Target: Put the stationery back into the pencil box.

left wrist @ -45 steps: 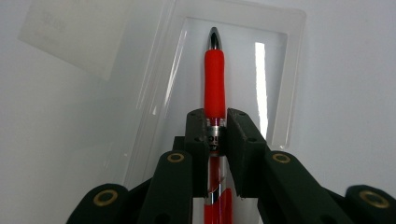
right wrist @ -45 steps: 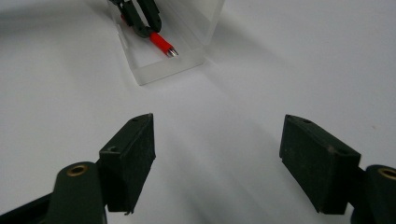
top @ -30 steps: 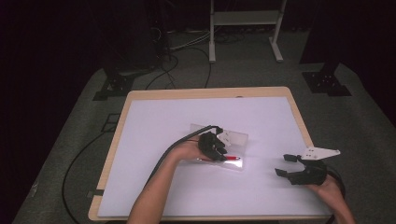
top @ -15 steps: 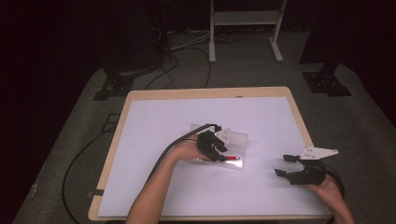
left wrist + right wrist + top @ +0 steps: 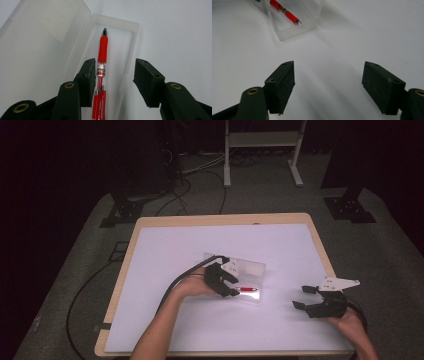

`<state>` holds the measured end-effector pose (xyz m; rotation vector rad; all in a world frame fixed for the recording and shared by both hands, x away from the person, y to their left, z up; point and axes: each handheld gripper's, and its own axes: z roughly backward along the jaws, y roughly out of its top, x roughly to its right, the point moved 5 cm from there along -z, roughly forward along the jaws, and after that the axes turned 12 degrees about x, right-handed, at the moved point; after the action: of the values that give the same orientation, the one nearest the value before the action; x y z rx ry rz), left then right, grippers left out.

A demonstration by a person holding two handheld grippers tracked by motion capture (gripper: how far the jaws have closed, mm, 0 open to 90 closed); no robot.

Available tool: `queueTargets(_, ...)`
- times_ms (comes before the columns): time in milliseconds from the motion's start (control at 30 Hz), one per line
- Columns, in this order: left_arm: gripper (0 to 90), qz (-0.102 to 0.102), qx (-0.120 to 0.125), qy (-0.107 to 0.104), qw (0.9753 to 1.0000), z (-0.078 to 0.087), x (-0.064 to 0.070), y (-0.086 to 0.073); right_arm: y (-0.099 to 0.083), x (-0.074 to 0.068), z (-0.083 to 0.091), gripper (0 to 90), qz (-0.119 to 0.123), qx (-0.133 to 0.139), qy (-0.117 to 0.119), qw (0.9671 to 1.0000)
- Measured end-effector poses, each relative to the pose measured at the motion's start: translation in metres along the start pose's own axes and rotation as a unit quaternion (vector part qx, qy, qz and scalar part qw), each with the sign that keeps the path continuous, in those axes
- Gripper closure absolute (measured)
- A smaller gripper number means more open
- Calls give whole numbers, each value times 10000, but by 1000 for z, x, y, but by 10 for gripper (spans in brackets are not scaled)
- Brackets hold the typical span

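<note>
I have the left gripper (image 5: 113, 80) poised over the open clear case (image 5: 130, 45), and the red pen (image 5: 101, 75) lies in the tray of that case, running straight away from me along the line of the fingers. The pen sits off-centre in the gap: its barrel is touching or almost touching the left finger (image 5: 87, 80), while the right finger (image 5: 147, 82) stands well clear, out past the tray wall. The fingers are apart and grip nothing. The pen's tip points away from the fingers, the red grip comes next, and the clip end passes back beneath them. Since the long axis runs along the fingers and not across them, I judge that a squeeze would meet the barrel side-on, provided I shift a little to centre it. The lid (image 5: 42, 37) of the case lies folded out beyond the left finger. On the silver band I read only "Cli"; the rest is too blurred. The right gripper (image 5: 328, 88) hangs over bare white table (image 5: 362, 37) with its fingers wide apart, the case well ahead of it, so the left is far nearer.
</note>
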<state>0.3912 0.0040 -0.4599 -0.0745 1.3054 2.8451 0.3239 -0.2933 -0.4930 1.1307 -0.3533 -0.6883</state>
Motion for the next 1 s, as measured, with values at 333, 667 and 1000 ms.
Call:
queueTargets(333, 489, 83, 64, 98, 9999, 8, 1, -6, -1, 0, 0, 251, -35, -23, -20, 10000)
queueTargets(667, 439, 133, 222, 204, 9995, 19, 5, -9, -2, 0, -2, 231, -39, -55, -59, 10000)
queueTargets(1000, 411, 206, 261, 227, 9992, 25, 11, -18, -3, 0, -2, 221, -64, -72, -87, 9999)
